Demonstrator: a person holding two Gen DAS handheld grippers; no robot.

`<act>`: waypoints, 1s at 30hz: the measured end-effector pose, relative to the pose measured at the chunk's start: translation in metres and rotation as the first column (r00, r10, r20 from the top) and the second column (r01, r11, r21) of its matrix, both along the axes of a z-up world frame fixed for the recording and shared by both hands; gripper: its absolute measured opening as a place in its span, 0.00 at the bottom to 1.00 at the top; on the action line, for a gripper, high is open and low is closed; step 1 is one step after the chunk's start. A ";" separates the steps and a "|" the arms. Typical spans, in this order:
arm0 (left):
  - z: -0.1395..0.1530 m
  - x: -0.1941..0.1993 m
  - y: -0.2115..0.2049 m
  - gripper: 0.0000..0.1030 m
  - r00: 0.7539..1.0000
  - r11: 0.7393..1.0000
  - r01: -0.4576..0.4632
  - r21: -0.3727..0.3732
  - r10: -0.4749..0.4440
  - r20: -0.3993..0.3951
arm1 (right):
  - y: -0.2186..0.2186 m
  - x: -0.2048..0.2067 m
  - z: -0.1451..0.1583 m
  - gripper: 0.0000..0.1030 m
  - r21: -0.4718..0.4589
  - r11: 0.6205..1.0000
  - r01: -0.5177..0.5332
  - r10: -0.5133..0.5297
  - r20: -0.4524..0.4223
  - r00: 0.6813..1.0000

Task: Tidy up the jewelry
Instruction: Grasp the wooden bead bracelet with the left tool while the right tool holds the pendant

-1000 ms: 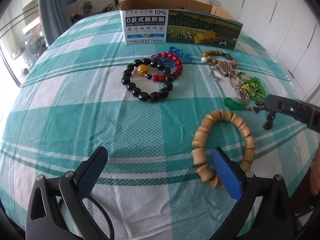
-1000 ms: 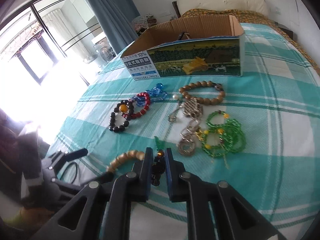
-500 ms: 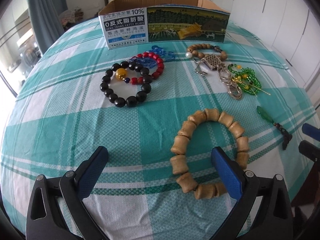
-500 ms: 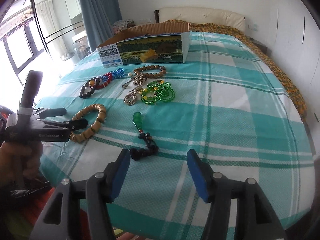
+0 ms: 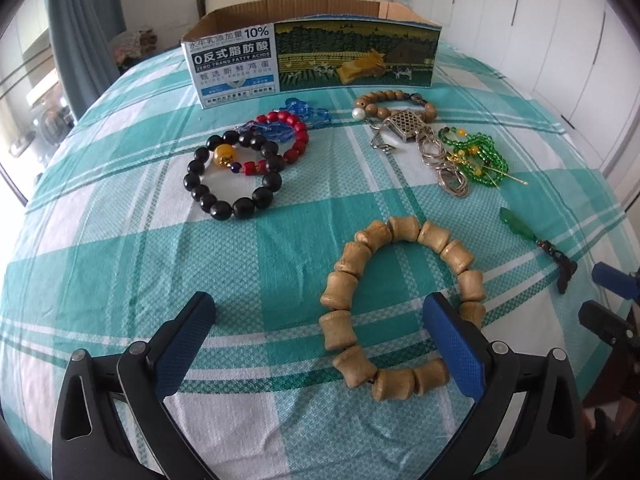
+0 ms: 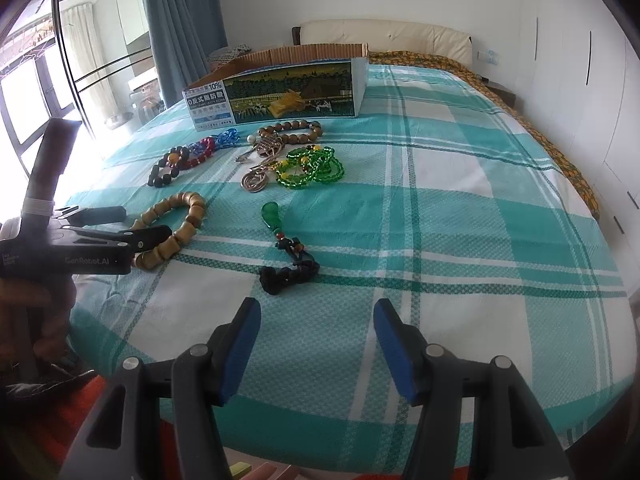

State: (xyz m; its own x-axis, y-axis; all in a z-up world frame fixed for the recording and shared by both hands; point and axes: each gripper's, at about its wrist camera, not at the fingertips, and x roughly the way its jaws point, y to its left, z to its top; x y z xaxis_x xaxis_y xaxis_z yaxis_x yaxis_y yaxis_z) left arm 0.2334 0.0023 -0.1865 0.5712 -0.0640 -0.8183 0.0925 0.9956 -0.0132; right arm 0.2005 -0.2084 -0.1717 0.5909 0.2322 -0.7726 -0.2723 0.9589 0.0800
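My left tongs (image 5: 318, 340) gape around the wooden bracelet (image 5: 400, 308) near the bed's (image 5: 120, 264) front edge: light, rigid beads on cord, best pinched across one bead; right tongs (image 6: 316, 348), just opened, hold nothing.

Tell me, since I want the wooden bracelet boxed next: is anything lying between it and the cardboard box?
Yes. The black bead bracelet and the metal keychain lie between the wooden bracelet and the cardboard box; a bare strip of cloth runs between them.

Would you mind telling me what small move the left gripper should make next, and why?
Probably ease the left gripper down and close it on the wooden bracelet. Its jaws stand open with the bracelet's near side lying between them on the bedspread, untouched. The right gripper is open and empty, short of the green pendant, so it can wait.
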 end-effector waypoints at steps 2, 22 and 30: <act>0.000 0.000 0.000 1.00 1.000 1.000 0.000 0.000 0.000 0.000 | -0.001 -0.001 0.001 0.59 -0.001 1.000 0.000 0.000 0.006 1.000; 0.004 -0.009 -0.004 0.86 1.000 1.000 0.016 -0.003 -0.016 -0.012 | 0.005 -0.009 0.005 0.59 0.014 1.000 -0.006 0.006 0.013 1.000; 0.012 -0.023 -0.003 0.12 0.998 0.994 0.055 -0.090 -0.057 -0.019 | -0.004 -0.003 0.008 0.59 0.043 0.999 0.017 -0.017 -0.001 1.000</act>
